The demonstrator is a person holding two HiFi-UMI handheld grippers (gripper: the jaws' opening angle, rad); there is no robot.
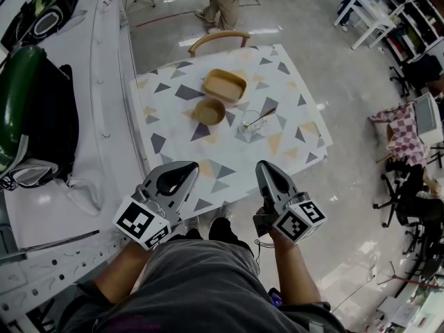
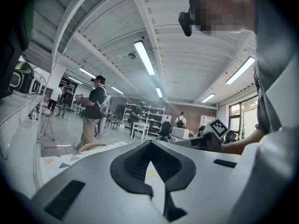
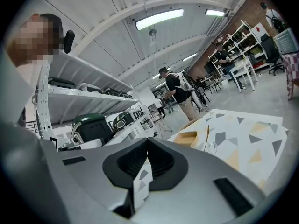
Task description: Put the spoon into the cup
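Note:
A clear glass cup stands right of centre on the triangle-patterned table. A spoon rests inside it, its handle leaning out to the right. In the right gripper view the cup and the upright spoon handle show beyond the jaws. My left gripper and right gripper are both shut and empty. They hover near the table's front edge, close to the person's body and well short of the cup. The left gripper and the right gripper hold nothing.
A tan rectangular tray and a round tan bowl sit left of the cup. A wooden chair stands behind the table, with a person beyond it. White shelving runs along the left; desks and chairs are on the right.

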